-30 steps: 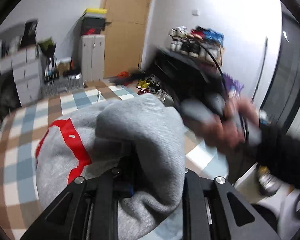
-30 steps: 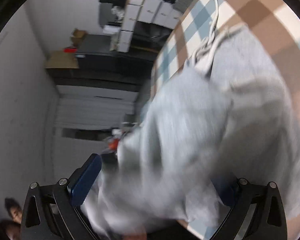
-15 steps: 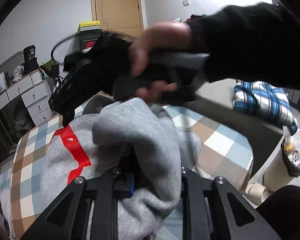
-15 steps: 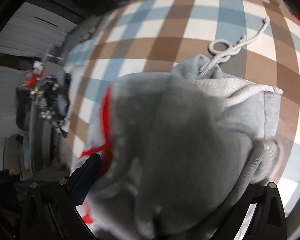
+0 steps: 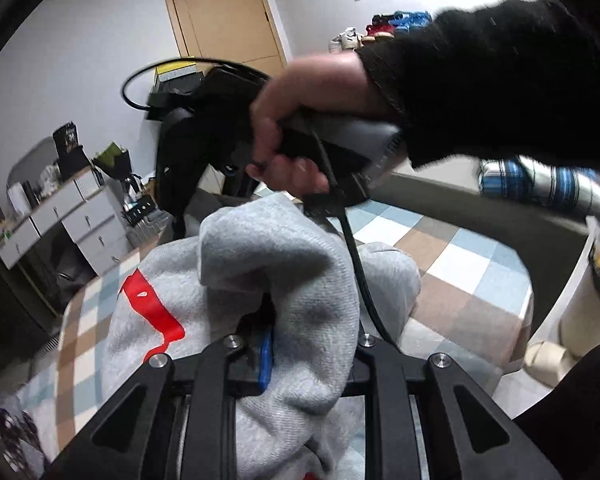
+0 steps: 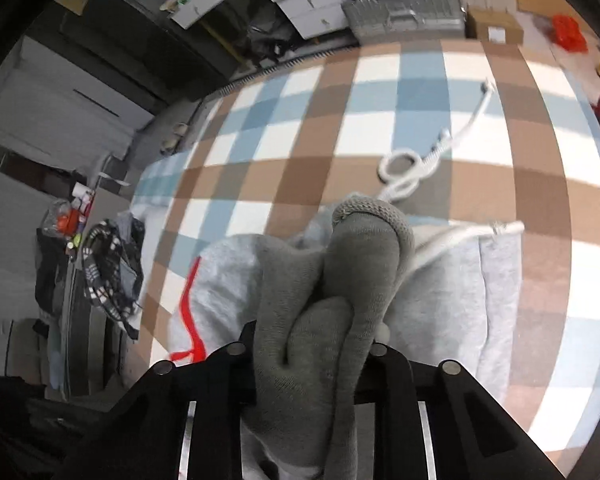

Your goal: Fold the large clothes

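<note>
1. Grey hoodie (image 6: 440,300) lies bunched on the checked cover (image 6: 380,92); red print (image 6: 188,308) on its left part, white cord (image 6: 412,168) looped on the cover just beyond the hood.
2. Right gripper (image 6: 312,344): jaws have just been closing and now clamp a thick wad of hoodie fabric with a ribbed edge; the wad stands up between them.
3. Left gripper (image 5: 296,340): jaws nearly together, pinching a fold of the hoodie (image 5: 284,276); blue pad (image 5: 266,356) shows at the left side of the fold.
4. Left view: right hand (image 5: 296,132) in a black sleeve (image 5: 496,80) grips the right gripper's handle above the hoodie; black cable (image 5: 356,264) hangs from it across the fabric.
5. Beyond the hoodie, past the cover's far edge: white drawers (image 5: 72,220), wooden door (image 5: 228,20), shoes (image 5: 380,32).
6. Right of the hoodie, off the cover: blue plaid bundle (image 5: 548,184).
7. Left of the hoodie in the right view: dark patterned cloth (image 6: 108,264) at the cover's edge.
</note>
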`<state>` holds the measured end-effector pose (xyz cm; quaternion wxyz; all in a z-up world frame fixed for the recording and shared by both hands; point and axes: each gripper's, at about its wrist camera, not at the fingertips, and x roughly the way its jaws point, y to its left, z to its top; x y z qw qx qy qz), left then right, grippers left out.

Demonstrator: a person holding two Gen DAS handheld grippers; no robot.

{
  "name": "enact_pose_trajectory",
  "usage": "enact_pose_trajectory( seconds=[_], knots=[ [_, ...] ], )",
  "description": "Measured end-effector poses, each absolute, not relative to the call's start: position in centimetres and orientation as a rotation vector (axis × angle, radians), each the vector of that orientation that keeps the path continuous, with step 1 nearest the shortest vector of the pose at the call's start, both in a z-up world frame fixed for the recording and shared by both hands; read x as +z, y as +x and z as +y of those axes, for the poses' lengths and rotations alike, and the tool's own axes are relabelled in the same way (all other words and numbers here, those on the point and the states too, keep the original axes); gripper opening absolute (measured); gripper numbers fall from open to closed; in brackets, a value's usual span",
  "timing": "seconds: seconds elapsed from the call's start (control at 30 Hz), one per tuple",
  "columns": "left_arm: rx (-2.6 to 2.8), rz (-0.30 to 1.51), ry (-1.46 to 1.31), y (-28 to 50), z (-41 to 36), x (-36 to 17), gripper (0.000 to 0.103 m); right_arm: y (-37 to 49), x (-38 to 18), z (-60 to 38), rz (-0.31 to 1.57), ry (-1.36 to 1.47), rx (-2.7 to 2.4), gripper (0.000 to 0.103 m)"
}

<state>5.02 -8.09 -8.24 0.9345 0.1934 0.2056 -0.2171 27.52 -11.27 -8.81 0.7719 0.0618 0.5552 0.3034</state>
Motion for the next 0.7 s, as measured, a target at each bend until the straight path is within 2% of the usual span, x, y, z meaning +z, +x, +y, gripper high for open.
enact_pose_trajectory(
  seconds=[0.2, 0.3, 0.4, 0.6, 0.67, 0.7],
  knots=[
    [-0.371, 0.373, 0.609, 5.5, -10.9, -7.5, 0.015, 28.6, -3.7, -13.1, 1.122, 0.059, 0.722, 0.021],
    [-0.377, 0.382, 0.672, 6.6, -13.0, -7.1, 0.015, 29.6, -3.3, -13.7, 1.111, 0.005, 0.708, 0.021],
    [-0.421, 0.420, 0.736, 7.5, -15.5, -7.8, 0.015, 30.9, -4.7, -15.7, 1.131, -0.027, 0.704, 0.021],
    [-0.505, 0.514, 0.838, 6.4, -17.5, -12.4, 0.015, 32.9, -14.8, -22.0, 1.257, 0.076, 0.648, 0.022],
    [-0.506, 0.488, 0.788, 5.3, -16.8, -11.6, 0.015, 32.6, -15.4, -23.4, 1.210, 0.168, 0.695, 0.025],
    [-0.513, 0.485, 0.725, 4.8, -15.8, -10.5, 0.015, 32.6, -15.5, -23.9, 1.210, 0.196, 0.698, 0.032]
  ],
)
